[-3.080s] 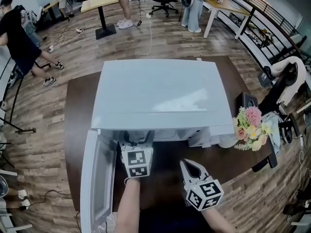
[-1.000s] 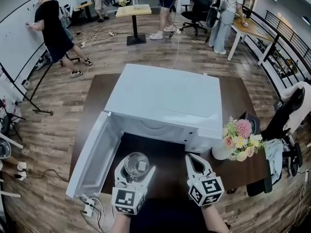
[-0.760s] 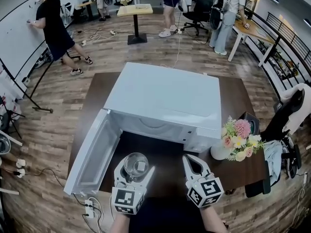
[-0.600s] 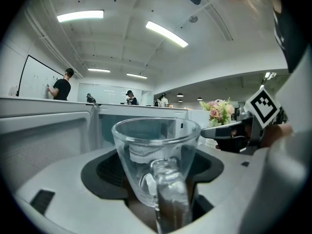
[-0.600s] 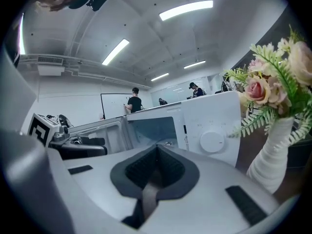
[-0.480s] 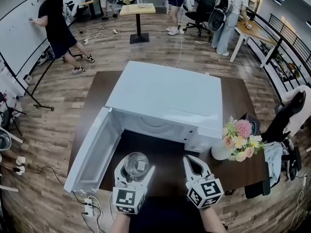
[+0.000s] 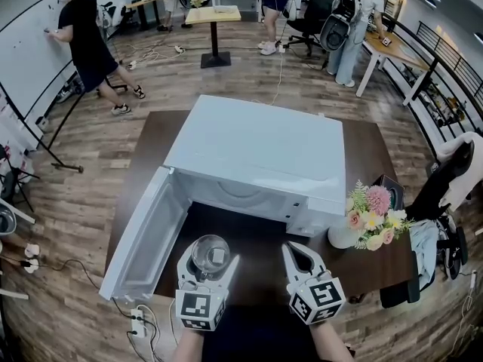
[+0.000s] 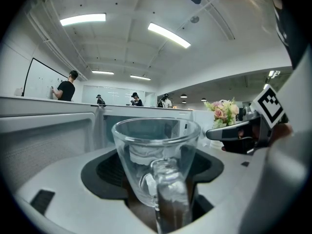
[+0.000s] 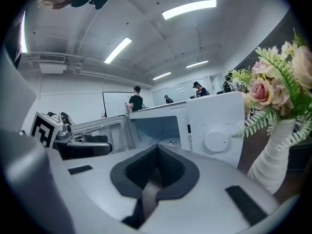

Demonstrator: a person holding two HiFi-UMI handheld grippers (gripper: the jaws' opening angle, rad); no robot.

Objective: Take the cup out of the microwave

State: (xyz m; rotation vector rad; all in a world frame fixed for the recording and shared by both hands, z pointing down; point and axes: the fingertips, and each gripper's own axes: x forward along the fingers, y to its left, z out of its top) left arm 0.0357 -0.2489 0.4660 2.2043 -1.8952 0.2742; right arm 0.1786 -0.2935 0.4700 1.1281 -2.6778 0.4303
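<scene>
A clear glass cup (image 7: 210, 255) with a handle sits upright between the jaws of my left gripper (image 7: 207, 264), which is shut on it, in front of the white microwave (image 7: 260, 157). In the left gripper view the cup (image 8: 156, 165) fills the middle, its handle toward the camera. The microwave door (image 7: 143, 232) hangs open to the left, and the cavity (image 9: 156, 126) looks empty. My right gripper (image 7: 296, 256) hovers over the dark table to the right of the cup, jaws closed together with nothing in them.
A white vase of pink and yellow flowers (image 7: 373, 213) stands on the dark table (image 7: 128, 157) just right of the microwave. A black box (image 7: 386, 185) sits behind it. People, desks and chairs stand on the wooden floor beyond.
About three seconds ago my left gripper reached into the microwave; it has since drawn back with the cup. Over the last second both grippers have barely shifted.
</scene>
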